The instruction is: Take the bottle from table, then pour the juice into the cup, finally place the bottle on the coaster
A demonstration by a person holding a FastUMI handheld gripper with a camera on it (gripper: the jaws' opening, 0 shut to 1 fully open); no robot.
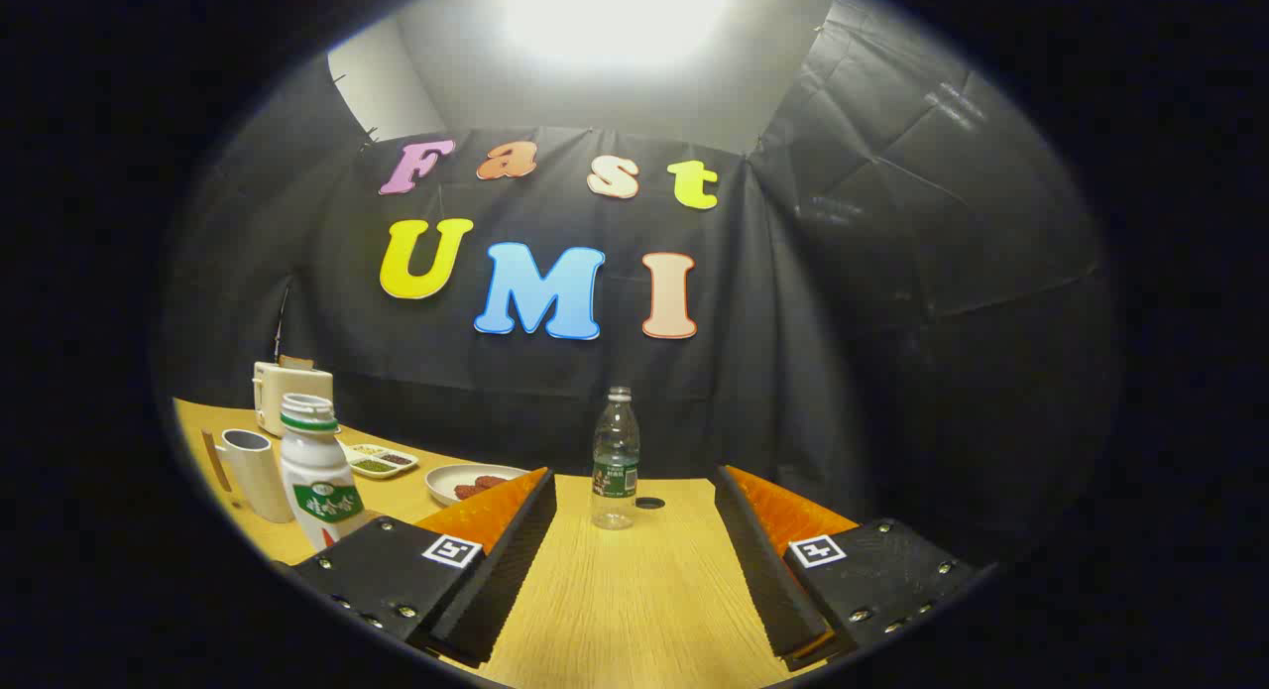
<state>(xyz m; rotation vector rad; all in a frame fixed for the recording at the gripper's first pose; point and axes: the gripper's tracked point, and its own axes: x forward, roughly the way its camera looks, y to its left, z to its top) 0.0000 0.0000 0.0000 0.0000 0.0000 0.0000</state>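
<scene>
Wooden table (634, 610) under a gripper (634, 491) with fingers spread wide, holding nothing. Left of the fingers: white green-labelled juice bottle (315, 471) (writing unreadable), then cup (253, 471). Ahead, between the fingers, a clear water bottle (616, 458).

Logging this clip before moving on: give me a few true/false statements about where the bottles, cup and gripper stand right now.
1. The gripper is open, holding nothing. True.
2. The clear bottle lies on its side. False: it stands upright on the table, beyond the jaws.
3. The white bottle stands beside the cup. True.
4. The white bottle is capped. False: its mouth is open.
5. The plate holds reddish food. True.
</scene>
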